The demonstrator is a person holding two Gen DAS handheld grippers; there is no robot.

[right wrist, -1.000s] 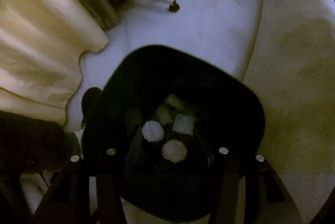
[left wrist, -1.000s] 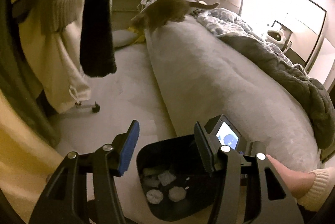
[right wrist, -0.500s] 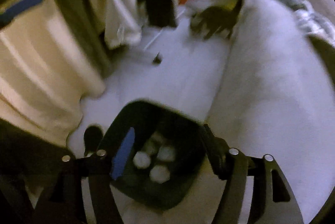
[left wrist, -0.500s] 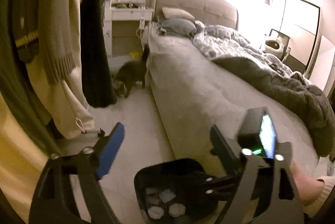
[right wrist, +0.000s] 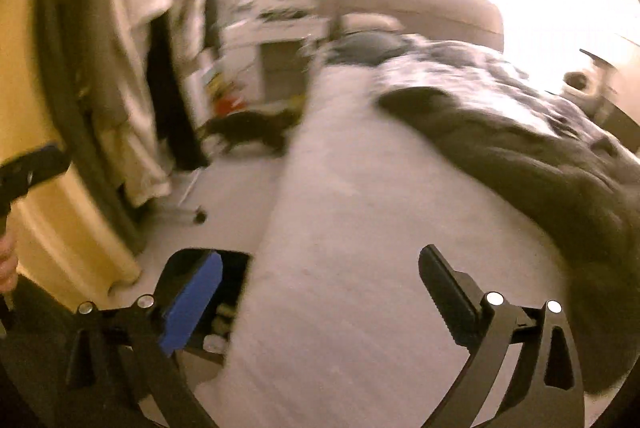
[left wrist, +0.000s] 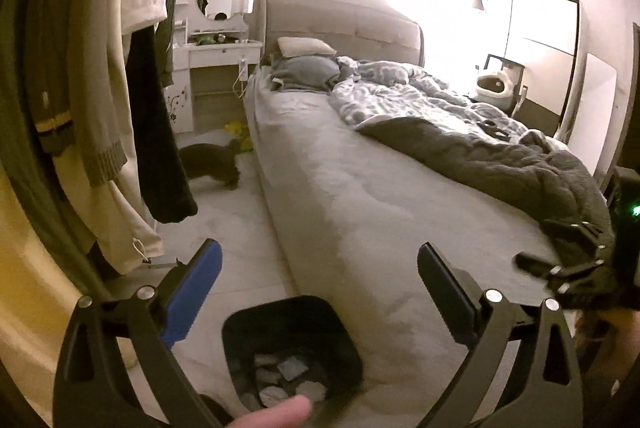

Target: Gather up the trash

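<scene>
The left gripper [left wrist: 318, 292] and the right gripper [right wrist: 320, 294] have just been opening; both sets of fingers now stand fully released with nothing between them. The trash bin [left wrist: 292, 352] sits on the floor [left wrist: 224, 228] against the bed [left wrist: 360, 188], at 6 o'clock in the left wrist view, with crumpled trash pieces [left wrist: 280, 380] inside. Judged step: scan for remaining litter. Sweep both cameras slowly, since the right wrist view is blurred. Keep clear of the cat [left wrist: 210, 164] at 10 o'clock.
</scene>
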